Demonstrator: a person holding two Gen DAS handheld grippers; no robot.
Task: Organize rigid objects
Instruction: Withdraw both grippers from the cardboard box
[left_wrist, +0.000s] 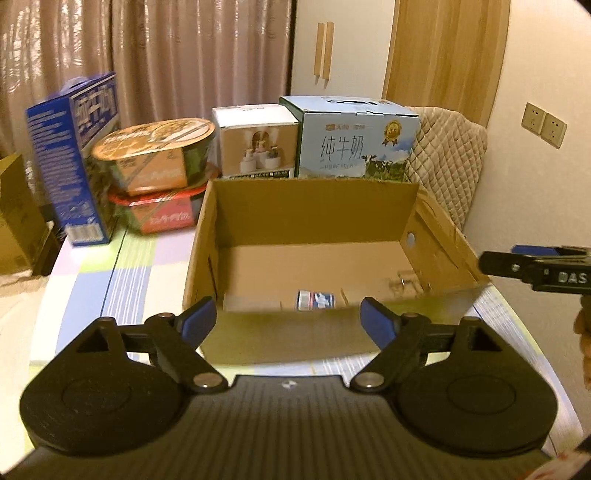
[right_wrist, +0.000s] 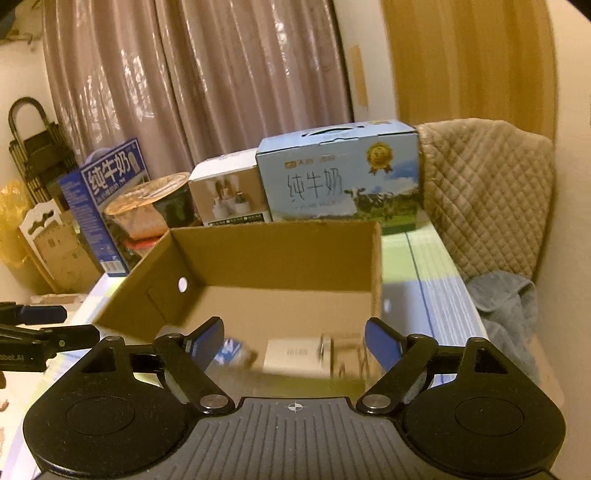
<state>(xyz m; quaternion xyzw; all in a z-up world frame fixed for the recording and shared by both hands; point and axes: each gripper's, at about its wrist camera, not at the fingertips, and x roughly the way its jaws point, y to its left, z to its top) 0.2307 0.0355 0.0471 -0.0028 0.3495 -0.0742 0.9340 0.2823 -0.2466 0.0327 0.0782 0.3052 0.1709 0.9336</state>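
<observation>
An open brown cardboard box (left_wrist: 314, 218) stands on the table in front of both grippers; it also shows in the right wrist view (right_wrist: 280, 258). Inside near its front wall lie a small blue-and-white item (left_wrist: 316, 299) (right_wrist: 231, 352), a white rectangular item (right_wrist: 295, 356) and a small clear item (left_wrist: 404, 282). My left gripper (left_wrist: 288, 321) is open and empty, just before the box's front wall. My right gripper (right_wrist: 293, 343) is open and empty over the box's near edge. The right gripper's side shows at the left wrist view's right edge.
Behind the box stand a light-blue milk carton (left_wrist: 354, 140), a white product box (left_wrist: 255, 144), two stacked instant-noodle bowls (left_wrist: 155, 158) and a dark-blue milk carton (left_wrist: 70, 155). A quilted chair back (right_wrist: 487, 192) and a grey towel (right_wrist: 509, 314) are at the right. Curtains hang behind.
</observation>
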